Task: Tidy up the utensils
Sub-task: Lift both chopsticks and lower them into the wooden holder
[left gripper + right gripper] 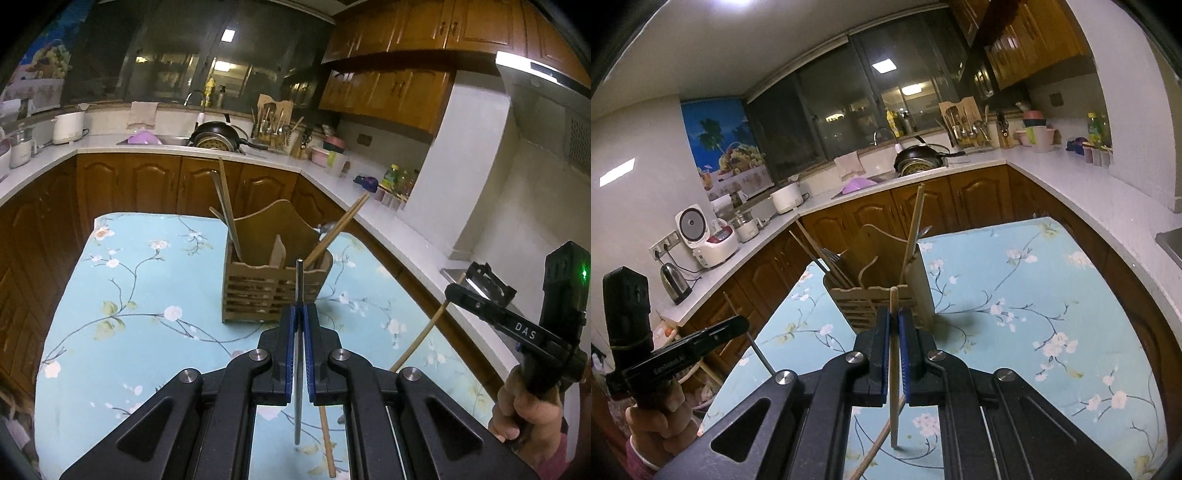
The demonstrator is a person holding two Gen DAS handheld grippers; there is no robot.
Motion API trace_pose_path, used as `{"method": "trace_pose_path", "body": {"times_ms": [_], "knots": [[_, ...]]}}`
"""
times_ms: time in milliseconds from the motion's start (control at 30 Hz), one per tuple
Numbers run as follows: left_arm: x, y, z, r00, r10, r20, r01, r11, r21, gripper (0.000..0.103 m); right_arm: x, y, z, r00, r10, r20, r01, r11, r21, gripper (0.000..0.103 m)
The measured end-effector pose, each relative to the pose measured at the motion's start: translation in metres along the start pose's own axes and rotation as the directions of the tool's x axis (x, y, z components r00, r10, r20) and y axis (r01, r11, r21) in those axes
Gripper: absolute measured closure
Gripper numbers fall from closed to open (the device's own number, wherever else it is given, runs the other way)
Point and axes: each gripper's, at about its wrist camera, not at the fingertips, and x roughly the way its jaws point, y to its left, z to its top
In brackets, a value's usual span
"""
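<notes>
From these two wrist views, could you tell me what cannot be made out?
- Left wrist view: the left gripper hides the middle of its metal chopstick.
- Right wrist view: the right gripper covers part of its wooden chopstick.
- Both views: the wooden utensil holder walls hide its contents' lower ends.

The left gripper (300, 314) pinches a smooth, matt grey metal chopstick (299, 280) between blue plastic pads set in matt black plastic arms with bright steel pins. The right gripper (894, 319), of the same make, clamps a pale bare wooden chopstick (894, 369). The utensil holder (273, 273) is slatted light wood, unvarnished. Under it the tablecloth (129, 295) looks like smooth printed cloth, while the cabinets (147, 184) are glossy varnished wood
</notes>
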Motion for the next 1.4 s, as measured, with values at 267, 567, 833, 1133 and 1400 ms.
{"method": "trace_pose_path", "body": {"times_ms": [267,567,833,1133,1400], "knots": [[-0.001,0.01,0.006,1.0,0.012,0.01,-0.012,1.0,-0.011,0.1,0.004,0.005,0.005,1.0,0.007,0.009,-0.007,1.0,-0.012,0.098],[0.004,0.017,0.024,0.998,0.021,0.053,-0.021,1.0,-0.011,0.1,0.007,0.005,0.023,0.999,0.001,0.049,-0.001,1.0,-0.013,0.098],[0.009,0.018,0.056,0.99,0.037,0.14,-0.041,0.999,0.025,0.1,0.013,0.004,0.061,0.991,0.002,0.133,0.0,1.0,-0.012,0.098],[0.038,0.019,0.092,0.964,0.05,0.26,-0.061,0.998,0.035,0.1,0.026,0.005,0.114,0.965,-0.01,0.262,0.008,1.0,0.009,0.098],[0.09,0.03,0.095,0.942,0.103,0.319,-0.108,0.994,-0.002,0.1,0.057,0.003,0.133,0.954,-0.043,0.297,0.035,0.999,0.031,0.098]]}}
